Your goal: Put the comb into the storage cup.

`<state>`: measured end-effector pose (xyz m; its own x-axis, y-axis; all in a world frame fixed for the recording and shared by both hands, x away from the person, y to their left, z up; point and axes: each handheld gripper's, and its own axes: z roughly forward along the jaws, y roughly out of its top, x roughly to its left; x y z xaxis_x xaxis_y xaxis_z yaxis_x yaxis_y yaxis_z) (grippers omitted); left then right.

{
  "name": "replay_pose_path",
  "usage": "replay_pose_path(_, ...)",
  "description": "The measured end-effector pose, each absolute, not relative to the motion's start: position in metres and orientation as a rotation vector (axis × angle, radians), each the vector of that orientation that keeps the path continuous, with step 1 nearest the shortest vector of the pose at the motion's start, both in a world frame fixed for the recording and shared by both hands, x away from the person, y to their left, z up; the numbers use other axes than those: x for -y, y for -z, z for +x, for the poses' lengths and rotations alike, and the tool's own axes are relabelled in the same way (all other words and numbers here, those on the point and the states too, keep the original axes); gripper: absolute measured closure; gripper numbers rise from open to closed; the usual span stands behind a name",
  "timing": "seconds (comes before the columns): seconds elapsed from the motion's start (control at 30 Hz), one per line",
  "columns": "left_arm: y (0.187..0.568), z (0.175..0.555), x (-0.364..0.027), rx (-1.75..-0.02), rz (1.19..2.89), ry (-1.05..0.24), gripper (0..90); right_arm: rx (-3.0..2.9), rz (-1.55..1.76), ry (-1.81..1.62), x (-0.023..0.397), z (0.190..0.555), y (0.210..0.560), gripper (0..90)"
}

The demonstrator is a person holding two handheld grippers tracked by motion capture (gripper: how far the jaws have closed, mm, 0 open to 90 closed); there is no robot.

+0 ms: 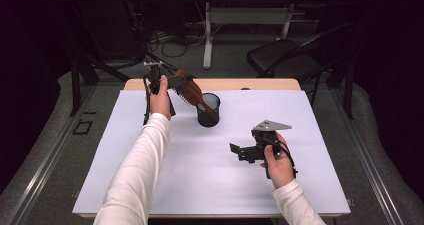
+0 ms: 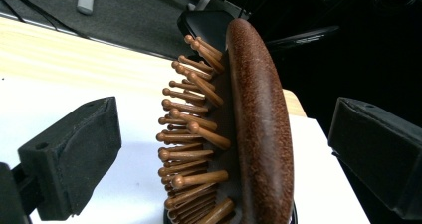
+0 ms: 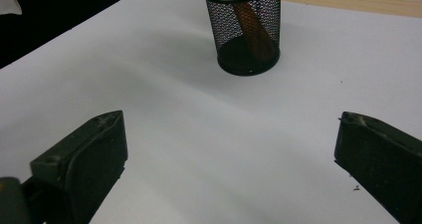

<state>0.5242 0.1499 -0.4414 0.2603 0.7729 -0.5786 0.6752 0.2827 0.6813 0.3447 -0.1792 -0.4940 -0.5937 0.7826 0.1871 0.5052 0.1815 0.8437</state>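
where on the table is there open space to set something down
Free: the white table top between the mesh cup and the near edge, left of the right gripper. Crowded: the far left by the cup, where the left gripper brackets the hairbrush.

From my remote station, the high view looks forward and down from above the near edge of the table (image 1: 210, 175), taking in the whole white top and the floor and chair beyond it. The left gripper view sits very close behind the hairbrush (image 2: 254, 129), facing across the far table edge toward the dark room. The right gripper view rides low over the table surface, facing the mesh cup (image 3: 245, 27) from a moderate distance. All three views share the cup-and-brush area; the high view shows it at mid-table (image 1: 208, 110).
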Motion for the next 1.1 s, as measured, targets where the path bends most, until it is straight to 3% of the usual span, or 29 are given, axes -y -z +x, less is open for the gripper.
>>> replay_pose_path(1.1,0.418,0.513,-0.16,-1.355,1.515,-0.17,0.4,-2.184,1.228,-1.38,0.181,0.345,0.495,0.0)
